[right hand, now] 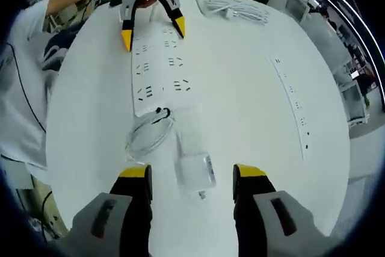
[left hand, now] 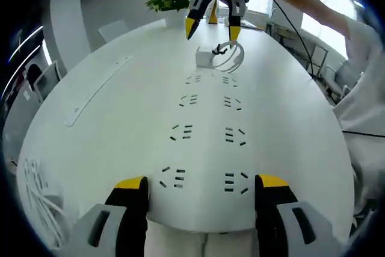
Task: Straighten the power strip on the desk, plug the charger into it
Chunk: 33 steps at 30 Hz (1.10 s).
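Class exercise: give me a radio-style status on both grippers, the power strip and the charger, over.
Left gripper open, straddling the power strip end. Right gripper open over the charger, not gripping. Charger unplugged, coiled cable beside it. Nothing in the way.

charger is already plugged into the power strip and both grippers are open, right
Not quite. The charger is not plugged in: the right gripper view shows it lying loose on the desk, apart from the power strip. Both the left gripper and right gripper are open.

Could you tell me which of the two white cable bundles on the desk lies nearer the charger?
The loosely coiled cable beside the charger, just ahead of the right tongs; the other bundle lies across the desk, past the power strip.
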Tool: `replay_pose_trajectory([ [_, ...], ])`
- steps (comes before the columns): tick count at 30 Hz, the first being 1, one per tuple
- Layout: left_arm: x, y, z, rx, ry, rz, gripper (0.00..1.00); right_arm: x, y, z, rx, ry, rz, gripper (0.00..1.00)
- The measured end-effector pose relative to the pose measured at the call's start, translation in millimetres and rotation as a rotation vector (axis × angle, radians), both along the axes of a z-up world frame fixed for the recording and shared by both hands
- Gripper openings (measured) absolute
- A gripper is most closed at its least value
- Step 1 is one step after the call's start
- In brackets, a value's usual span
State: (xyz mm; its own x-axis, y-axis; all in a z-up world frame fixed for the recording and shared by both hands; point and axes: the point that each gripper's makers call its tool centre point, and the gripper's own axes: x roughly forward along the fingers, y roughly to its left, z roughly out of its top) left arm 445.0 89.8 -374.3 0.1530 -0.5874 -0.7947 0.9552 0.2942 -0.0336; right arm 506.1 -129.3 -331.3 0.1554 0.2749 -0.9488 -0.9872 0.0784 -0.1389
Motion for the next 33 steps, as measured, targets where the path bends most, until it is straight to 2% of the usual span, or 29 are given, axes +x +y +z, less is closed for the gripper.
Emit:
replay_pose_trajectory([
  [2, 0.0, 0.1, 0.0, -0.001, 0.0, 0.0, 0.73, 1.0, 1.0, -5.7, -0.025, 0.01, -0.007, 0.5],
  [5, -0.2, 0.5, -0.1, 0.0, 0.0, 0.0, 0.73, -1.1, 1.3, -14.9, -0.101, -0.009, 0.06, 0.5],
  [7, 0.0, 0.5, -0.2, 0.001, 0.0, 0.001, 0.73, -2.3, 3.8, -19.7, -0.13, -0.013, 0.073, 0.49],
  [10, 0.3, 0.5, -0.3, 0.003, 0.001, 0.002, 0.73, -0.8, 4.3, -22.0, -0.168, -0.033, 0.13, 0.42],
  [16, 1.3, 0.4, -0.4, 0.002, 0.0, 0.003, 0.73, -1.4, 5.7, -21.6, -0.184, -0.04, 0.158, 0.36],
  [23, 2.0, 0.2, -0.6, 0.004, 0.001, 0.004, 0.73, -2.9, -3.3, -26.7, -0.229, -0.048, 0.194, 0.29],
  [26, 2.2, 0.2, -0.5, 0.006, 0.001, 0.005, 0.73, -0.2, -6.9, -28.6, -0.257, -0.071, 0.201, 0.26],
  [28, 2.3, 0.2, -0.5, 0.006, 0.001, 0.006, 0.73, 0.3, -6.4, -28.2, -0.253, -0.075, 0.194, 0.25],
  [33, 1.9, 0.1, -0.5, 0.005, 0.001, 0.011, 0.73, -2.9, -7.3, -27.4, -0.236, -0.127, 0.223, 0.25],
])
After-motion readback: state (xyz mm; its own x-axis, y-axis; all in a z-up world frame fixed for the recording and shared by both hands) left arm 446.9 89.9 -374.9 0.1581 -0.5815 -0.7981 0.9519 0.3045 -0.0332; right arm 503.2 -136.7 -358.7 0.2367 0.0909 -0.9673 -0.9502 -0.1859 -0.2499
